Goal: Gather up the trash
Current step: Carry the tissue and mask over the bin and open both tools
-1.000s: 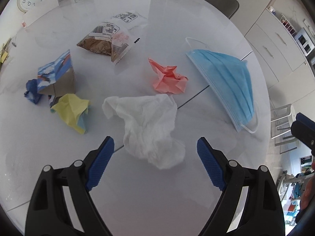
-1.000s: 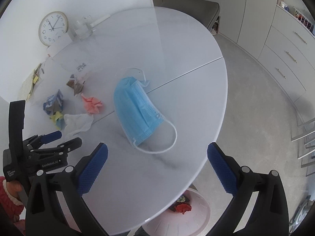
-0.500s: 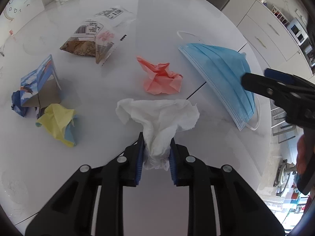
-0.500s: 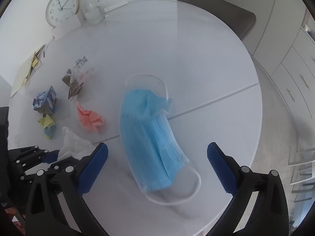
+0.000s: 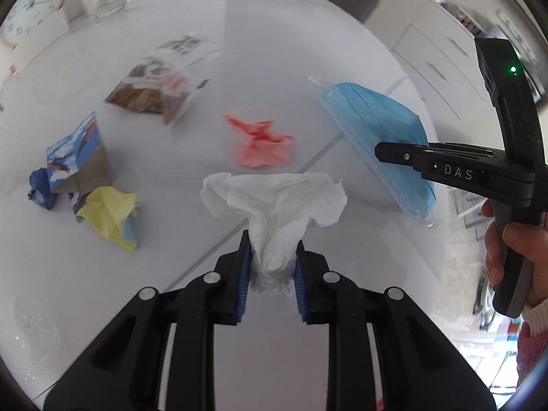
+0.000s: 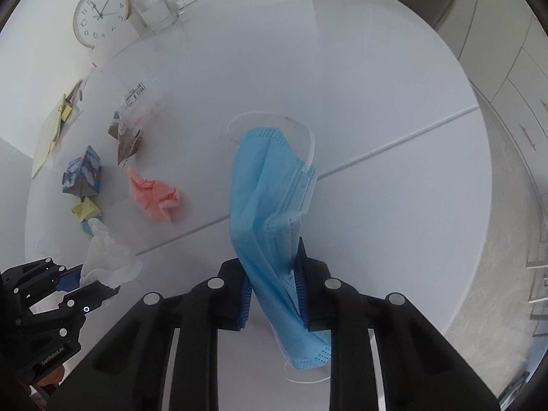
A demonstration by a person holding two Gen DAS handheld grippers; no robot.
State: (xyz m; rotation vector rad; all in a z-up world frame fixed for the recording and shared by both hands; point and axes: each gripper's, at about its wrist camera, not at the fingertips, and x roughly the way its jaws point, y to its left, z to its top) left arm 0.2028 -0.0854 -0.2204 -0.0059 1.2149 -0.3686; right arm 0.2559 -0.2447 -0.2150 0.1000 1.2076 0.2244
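Partly, the right gripper point(image 6: 272, 279) hides the pinched mask point(image 6: 270, 188).

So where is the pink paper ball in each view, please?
Left wrist view: pink paper ball lies just above the middle, beyond the white tissue.
Right wrist view: pink paper ball lies left of the middle, left of the blue mask.
Shared landmark: the clock, upper left in both.
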